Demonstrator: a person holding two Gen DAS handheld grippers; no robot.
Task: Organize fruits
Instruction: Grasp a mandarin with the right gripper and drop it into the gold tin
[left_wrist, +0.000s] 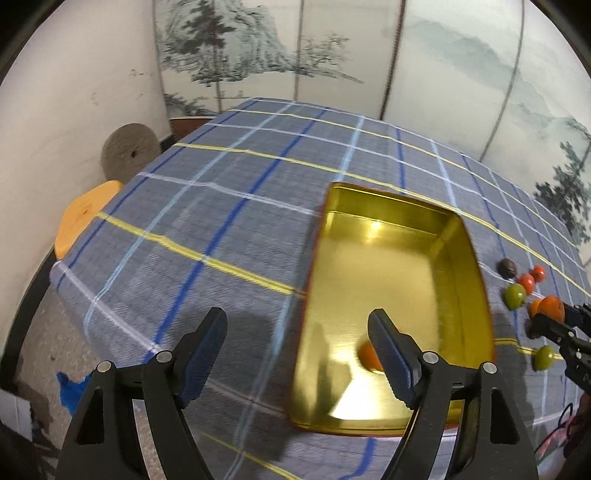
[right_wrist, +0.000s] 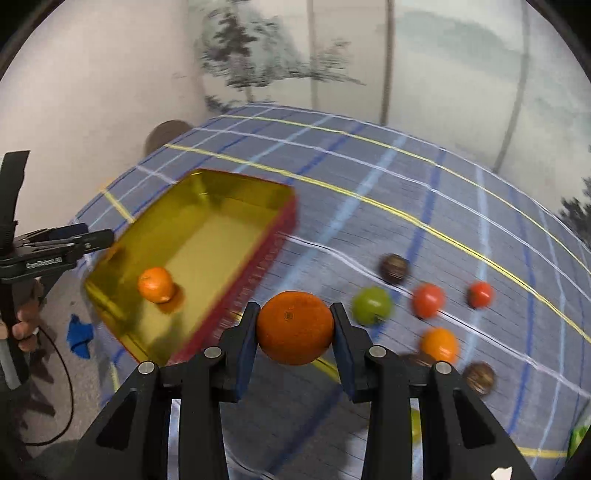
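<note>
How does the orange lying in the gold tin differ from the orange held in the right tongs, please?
The orange in the tin rests loose on the floor of the gold tin, while the held orange is clamped between the pads of the right tongs, clear of the tin. The tin's orange looks lighter and smaller in the right wrist view; the held one looks deeper orange and larger, being nearer the camera. Both are round orange fruits.

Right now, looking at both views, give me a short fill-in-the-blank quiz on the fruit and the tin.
1. The right tongs are shut on an ____.
2. The gold tin holds ____ fruit.
3. The left tongs are ____ and hold nothing.
4. The green apple lies on the ____, outside the tin.

Missing words: orange; one; open; cloth
</note>
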